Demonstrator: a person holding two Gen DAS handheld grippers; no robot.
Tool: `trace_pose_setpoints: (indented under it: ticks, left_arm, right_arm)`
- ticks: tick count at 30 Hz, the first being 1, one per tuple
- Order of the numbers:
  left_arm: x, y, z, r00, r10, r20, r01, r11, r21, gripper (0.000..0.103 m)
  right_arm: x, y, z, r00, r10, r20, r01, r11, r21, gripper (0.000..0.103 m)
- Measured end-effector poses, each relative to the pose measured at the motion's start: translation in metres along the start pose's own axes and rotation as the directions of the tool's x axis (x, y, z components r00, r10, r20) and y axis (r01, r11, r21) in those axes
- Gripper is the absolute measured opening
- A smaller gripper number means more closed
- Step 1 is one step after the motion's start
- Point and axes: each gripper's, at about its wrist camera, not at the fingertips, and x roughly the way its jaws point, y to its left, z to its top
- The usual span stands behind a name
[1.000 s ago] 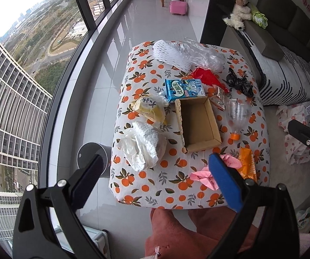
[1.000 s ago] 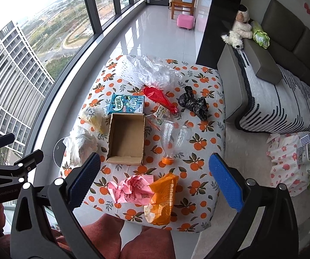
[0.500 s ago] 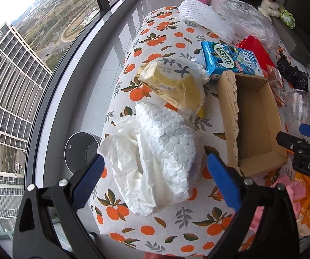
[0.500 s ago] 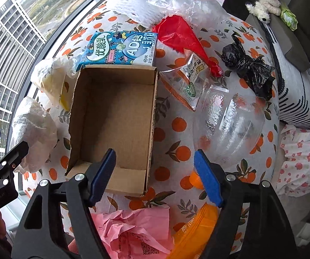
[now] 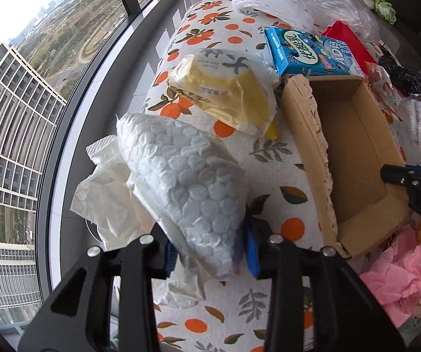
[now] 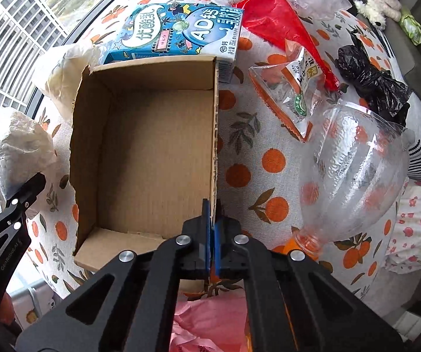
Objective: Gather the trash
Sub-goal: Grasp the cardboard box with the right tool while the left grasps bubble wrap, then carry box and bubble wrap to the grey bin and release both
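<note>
Two grippers worked over the orange-print tablecloth (image 5: 234, 26). The left gripper (image 5: 210, 252) was closing its blue pads on a white bubble-wrap bundle (image 5: 187, 182), whose long axis ran from the pads up-left toward the window. The right gripper (image 6: 212, 240) pinched the right wall of the open brown cardboard box (image 6: 152, 146), lying lengthwise beside the bundle.

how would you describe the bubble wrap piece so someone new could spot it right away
Find the orange-print tablecloth and the open cardboard box in its middle. On the window side of that box, past the yellowish bag, lies the bubble wrap on crumpled white paper. It alone has round bubbles, and the left tool is closing on it.
</note>
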Motion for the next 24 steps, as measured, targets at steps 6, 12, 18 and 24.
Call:
trace_pose_setpoints:
  ticks: [6, 12, 18, 24]
  left_arm:
    - [-0.026, 0.014, -0.009, 1.000, -0.001, 0.017, 0.002, 0.999, -0.042, 0.035]
    - [-0.064, 0.038, -0.032, 0.999, 0.025, 0.030, -0.019, 0.978, -0.206, 0.035]
    - [-0.076, 0.131, -0.069, 0.996, 0.094, 0.007, -0.084, 0.912, -0.402, 0.035]
    - [-0.036, 0.258, -0.106, 0.991, 0.126, -0.054, -0.137, 0.877, -0.460, 0.035]
  right_arm:
    - [-0.037, -0.010, -0.005, 0.998, 0.025, 0.052, -0.024, 1.000, -0.018, 0.001]
    - [-0.079, 0.010, 0.001, 0.992, 0.091, 0.087, -0.082, 0.991, -0.101, 0.001]
    - [-0.083, 0.114, 0.025, 0.978, 0.192, 0.085, -0.160, 0.942, -0.294, 0.001]
    - [-0.035, 0.269, 0.059, 0.978, 0.206, 0.036, -0.175, 0.899, -0.402, 0.001]
